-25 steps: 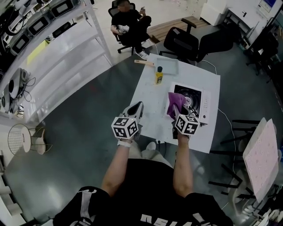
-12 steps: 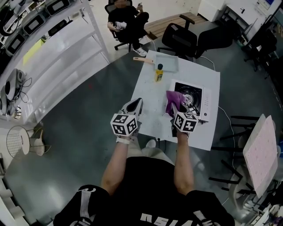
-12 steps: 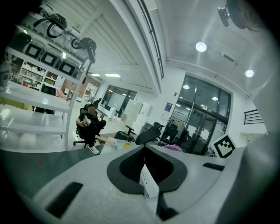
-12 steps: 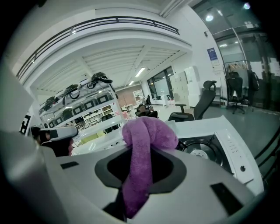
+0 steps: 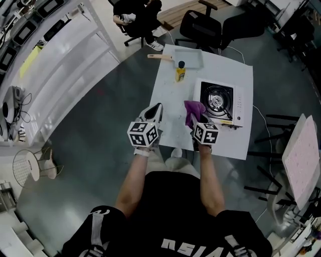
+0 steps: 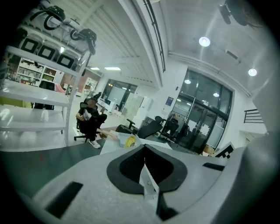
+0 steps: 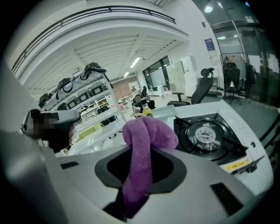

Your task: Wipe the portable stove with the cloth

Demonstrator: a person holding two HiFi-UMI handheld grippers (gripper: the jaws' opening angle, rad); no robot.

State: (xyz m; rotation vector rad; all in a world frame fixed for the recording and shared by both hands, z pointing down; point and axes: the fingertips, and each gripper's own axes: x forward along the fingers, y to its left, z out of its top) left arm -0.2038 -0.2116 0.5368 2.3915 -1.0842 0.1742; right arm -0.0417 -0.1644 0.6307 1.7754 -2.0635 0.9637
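The portable stove (image 5: 218,103) sits on the right half of the white table (image 5: 170,128), its round burner (image 7: 209,134) uncovered. My right gripper (image 5: 195,120) is shut on a purple cloth (image 5: 192,109), which bunches up over the jaws (image 7: 148,136) and hangs down between them. The cloth hovers just left of the stove's near-left corner, and I cannot tell if it touches it. My left gripper (image 5: 156,113) is held over the table's left edge. Its jaws (image 6: 145,148) are shut with nothing in them.
At the table's far end stand a yellow bottle (image 5: 180,71), a pale tray (image 5: 189,59) and a wooden-handled brush (image 5: 161,56). Office chairs (image 5: 203,31) stand beyond the table and a person (image 5: 134,15) sits in one. White shelving (image 5: 65,60) runs along the left.
My right gripper has come down with the cloth, which now sits left of the stove and no longer overlaps its left side. The left gripper has sunk slightly.
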